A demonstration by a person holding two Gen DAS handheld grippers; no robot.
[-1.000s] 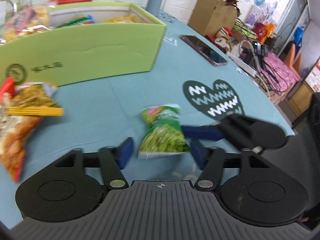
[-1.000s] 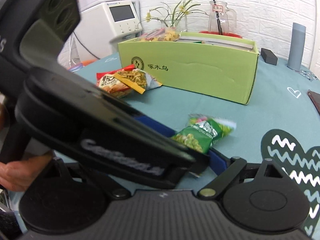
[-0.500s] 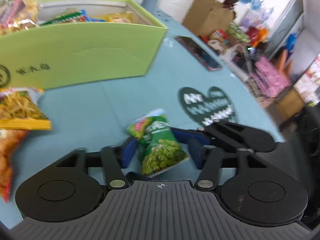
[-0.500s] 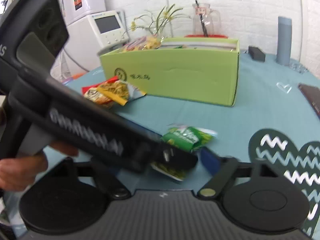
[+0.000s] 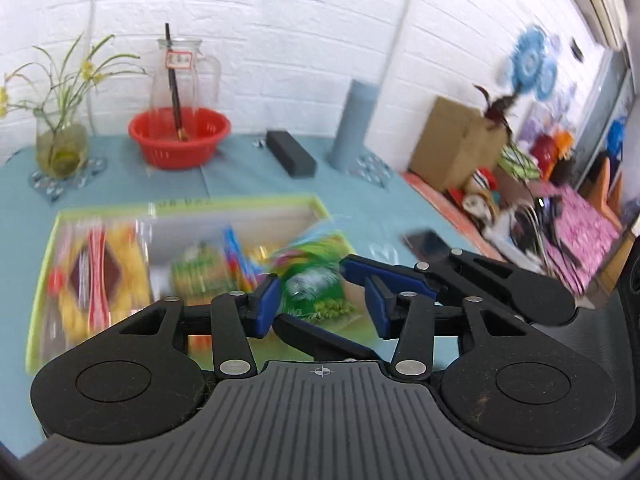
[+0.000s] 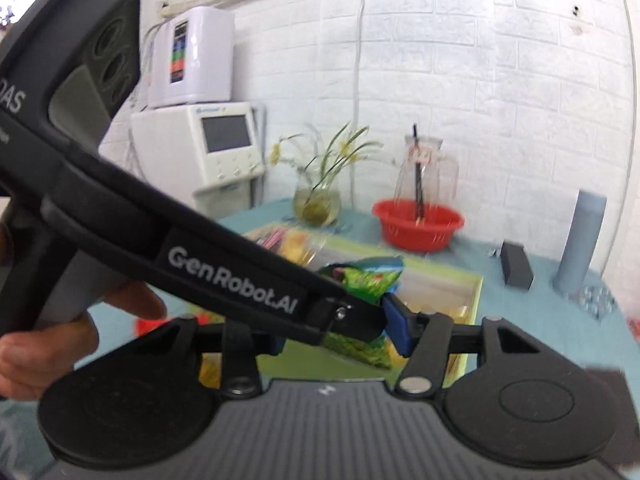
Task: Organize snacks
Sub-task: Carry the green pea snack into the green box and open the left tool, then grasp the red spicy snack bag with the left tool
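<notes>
While both grippers crowd together above the green box (image 5: pixel 44 280), the green pea packet (image 5: pixel 316 284) hangs over its near right corner. Left gripper (image 5: pixel 320 300) has fingers spread, the packet between them; right gripper (image 6: pixel 340 332) looks clamped on the packet, though blur leaves this uncertain. Beyond the box stand a red basket (image 5: pixel 180 136) and glass pitcher (image 5: pixel 184 68).

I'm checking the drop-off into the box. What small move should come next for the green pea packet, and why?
Probably lower the green pea packet a little, then release. It hangs between the fingers of the left gripper and the right gripper, above the green box, near its right end where bare bottom shows. Which pair actually grips it is unclear.
</notes>
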